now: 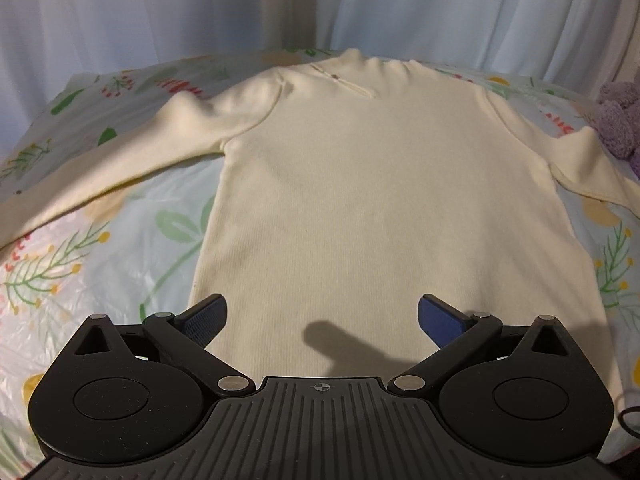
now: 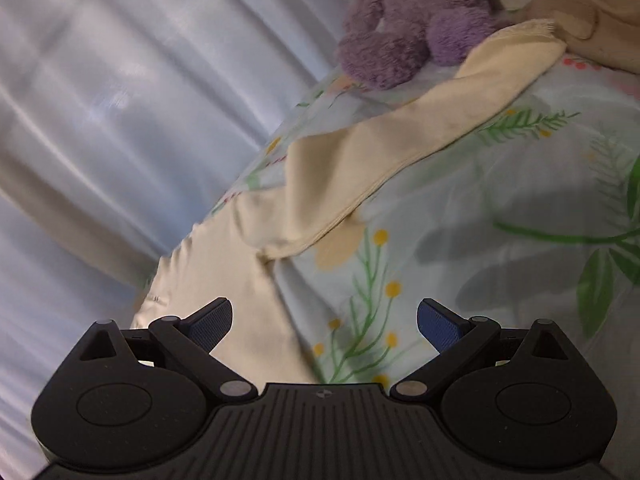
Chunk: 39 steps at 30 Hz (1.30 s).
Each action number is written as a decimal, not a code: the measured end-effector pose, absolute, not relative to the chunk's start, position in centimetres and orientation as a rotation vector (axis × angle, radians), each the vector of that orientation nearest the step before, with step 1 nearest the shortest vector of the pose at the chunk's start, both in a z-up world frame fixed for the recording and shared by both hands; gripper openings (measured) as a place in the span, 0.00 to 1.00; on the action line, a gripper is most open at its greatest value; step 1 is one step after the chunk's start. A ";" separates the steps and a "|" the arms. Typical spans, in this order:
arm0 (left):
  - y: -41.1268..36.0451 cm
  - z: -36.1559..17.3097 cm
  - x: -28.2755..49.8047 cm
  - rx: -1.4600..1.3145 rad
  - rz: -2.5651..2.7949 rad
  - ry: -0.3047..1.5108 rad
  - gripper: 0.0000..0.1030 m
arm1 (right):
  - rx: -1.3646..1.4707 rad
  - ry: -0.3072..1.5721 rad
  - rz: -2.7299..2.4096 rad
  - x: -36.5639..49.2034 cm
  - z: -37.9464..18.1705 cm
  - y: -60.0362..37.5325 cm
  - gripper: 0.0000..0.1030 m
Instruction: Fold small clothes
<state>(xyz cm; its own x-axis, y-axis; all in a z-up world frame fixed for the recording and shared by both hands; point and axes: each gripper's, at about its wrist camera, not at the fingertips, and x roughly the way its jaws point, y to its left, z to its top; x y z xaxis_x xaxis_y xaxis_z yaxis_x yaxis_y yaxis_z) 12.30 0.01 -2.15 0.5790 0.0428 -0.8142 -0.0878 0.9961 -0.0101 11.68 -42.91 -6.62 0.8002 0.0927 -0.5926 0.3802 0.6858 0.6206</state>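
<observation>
Cream sweater (image 1: 360,184) flat on floral sheet (image 1: 120,248) — sleeve ends cut off.

cream ribbed sweater (image 1: 360,184) before me, spread flat and face up on the floral bedsheet (image 1: 120,248), unfolded. high collar (image 1: 376,64) toward the far edge, with a short buttoned placket; hem toward the near edge. both sleeves extended outward: one sleeve (image 1: 100,168) toward the left edge, the other sleeve (image 2: 400,140) toward the right edge, its cuff touching a purple plush toy (image 2: 408,20).
</observation>
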 end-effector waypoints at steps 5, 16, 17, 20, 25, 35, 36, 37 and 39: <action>0.3 -3.7 15.4 -0.149 0.105 0.917 1.00 | 0.894 0.524 -0.355 14.2 -8.6 -52.2 0.91; -0.4 -6.6 19.5 -0.224 0.184 0.961 1.00 | 0.984 0.433 -0.535 17.7 -12.5 -60.8 0.34; -0.4 -6.7 19.5 -0.222 0.184 0.960 1.00 | 0.985 0.426 -0.537 17.9 -12.6 -61.0 0.33; -0.4 -6.8 20.0 -0.214 0.187 0.971 1.00 | 0.937 0.434 -0.541 18.4 -12.8 -61.3 0.14; -0.1 -6.8 20.2 -0.209 0.159 0.977 1.00 | 0.743 0.425 -0.571 19.1 -10.8 -59.0 0.06; 2.2 -3.5 23.0 -0.473 -0.101 0.852 1.00 | 0.305 0.328 0.125 21.0 -1.6 -35.9 0.06; 1.9 -3.0 23.6 -0.473 -0.143 0.835 1.00 | 0.289 0.359 0.209 21.2 -1.9 -33.4 0.07; 1.6 -2.8 24.1 -0.472 -0.180 0.824 1.00 | 0.275 0.415 0.300 21.6 -2.5 -31.0 0.12; 1.0 -2.6 25.4 -0.479 -0.255 0.821 1.00 | 0.268 0.530 0.401 22.0 -3.9 -27.9 0.24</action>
<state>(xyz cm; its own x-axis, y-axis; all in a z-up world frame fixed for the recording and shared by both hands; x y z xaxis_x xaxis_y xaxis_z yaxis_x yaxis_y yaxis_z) 25.40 0.99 -2.58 0.6593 -0.3970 -0.6386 0.0346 0.8644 -0.5016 22.00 -27.89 -3.89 0.7883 0.4359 -0.4343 -0.3000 0.8885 0.3472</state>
